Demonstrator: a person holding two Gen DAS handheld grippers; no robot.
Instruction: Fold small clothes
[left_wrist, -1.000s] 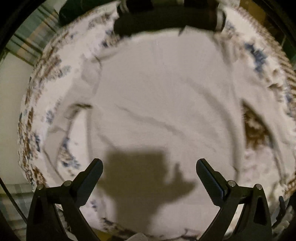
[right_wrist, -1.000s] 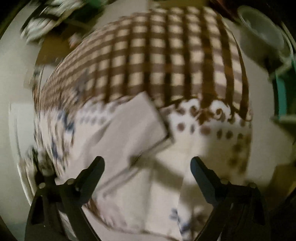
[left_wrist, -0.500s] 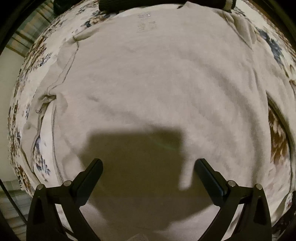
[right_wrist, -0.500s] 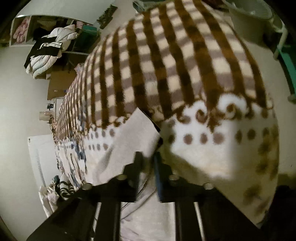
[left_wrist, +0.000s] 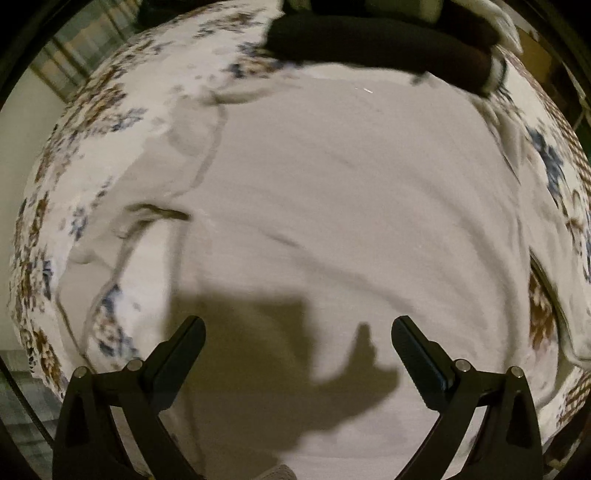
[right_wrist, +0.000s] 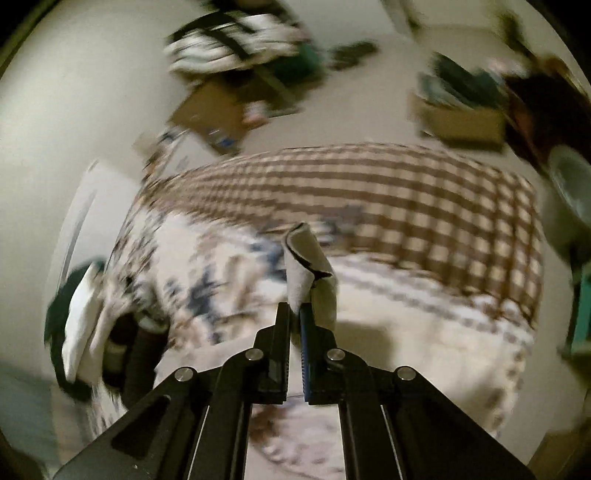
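One white garment (left_wrist: 332, 206) fills your left view mid-frame, flat on the floral bedspread (left_wrist: 92, 122), its hem edge at frame right. Your left gripper (left_wrist: 297, 354) hangs spread wide above it, holding nothing. Your right gripper (right_wrist: 295, 317) is clamped on a garment corner (right_wrist: 308, 262), now lifted off the checked blanket (right_wrist: 406, 199). Dark sleeve (left_wrist: 380, 40) crosses upper frame.
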